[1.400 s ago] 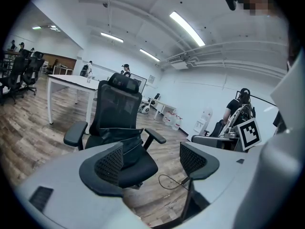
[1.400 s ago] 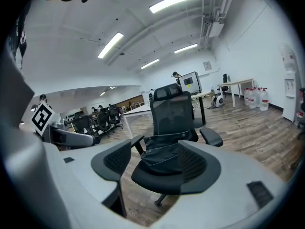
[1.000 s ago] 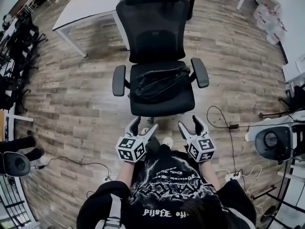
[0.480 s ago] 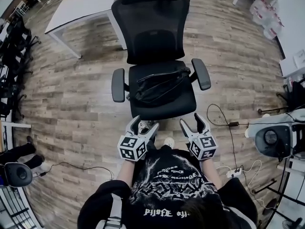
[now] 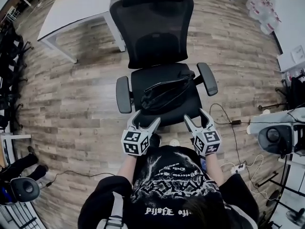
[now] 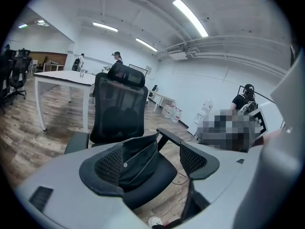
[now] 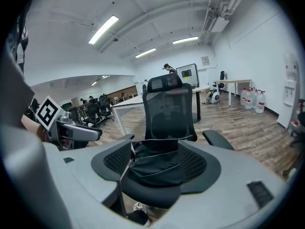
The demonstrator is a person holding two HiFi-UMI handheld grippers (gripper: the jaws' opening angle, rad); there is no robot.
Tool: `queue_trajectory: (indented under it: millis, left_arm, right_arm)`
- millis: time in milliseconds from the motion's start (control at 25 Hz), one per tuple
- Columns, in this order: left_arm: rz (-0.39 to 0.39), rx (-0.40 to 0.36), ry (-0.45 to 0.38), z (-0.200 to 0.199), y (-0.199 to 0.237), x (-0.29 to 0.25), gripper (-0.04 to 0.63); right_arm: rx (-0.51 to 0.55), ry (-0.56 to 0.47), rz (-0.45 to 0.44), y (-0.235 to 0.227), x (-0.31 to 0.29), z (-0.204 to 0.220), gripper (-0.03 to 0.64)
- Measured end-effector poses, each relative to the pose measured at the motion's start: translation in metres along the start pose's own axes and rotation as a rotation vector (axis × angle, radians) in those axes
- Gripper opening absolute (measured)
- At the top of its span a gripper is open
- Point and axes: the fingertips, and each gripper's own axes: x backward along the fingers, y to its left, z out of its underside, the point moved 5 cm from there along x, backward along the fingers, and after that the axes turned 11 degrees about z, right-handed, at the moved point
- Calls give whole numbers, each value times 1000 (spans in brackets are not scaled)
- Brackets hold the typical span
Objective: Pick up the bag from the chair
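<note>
Stage: approach, no contact yet.

- Black bag (image 5: 167,93) lies slumped across the seat of the black mesh-back office chair (image 5: 153,30). It sits between the two armrests and runs diagonally, with its higher end toward the right armrest (image 5: 208,78). Soft body. One long edge stands up in a ridge, seemingly the zip or flap line.
- Left gripper (image 5: 145,119): jaws spread, nothing between them. Its own view frames the bag (image 6: 136,159) in the gap, but well beyond the tips.
- Right gripper (image 5: 196,117): jaws likewise spread and empty. The bag (image 7: 157,163) shows centred in the gap, also short of reach.
- Both grippers are held side by side just at the seat's front edge, tips pointing toward the bag, one on each side of the seat's midline. Judgement: this pairing suits a two-point lift of a limp bag, one grip toward each end so it does not fold or sag out.
- Person stands close to the chair front on the wood floor (image 5: 71,104). Cables (image 5: 228,128) lie on the floor to the right, away from the reach path.

Next move calls for extending over the seat edge and closing on the raised ridge, not the flat panel. The chair may turn or roll if pushed.
</note>
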Motion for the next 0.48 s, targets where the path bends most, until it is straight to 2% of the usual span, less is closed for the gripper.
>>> queue_trajectory:
  millis: [200, 480]
  left_arm:
    - [69, 7, 38, -8, 37, -1, 379]
    - [103, 20, 97, -13, 80, -11, 377]
  right_arm:
    - [-32, -2, 47, 22, -36, -10, 304]
    - [7, 50, 94, 39, -69, -7, 304]
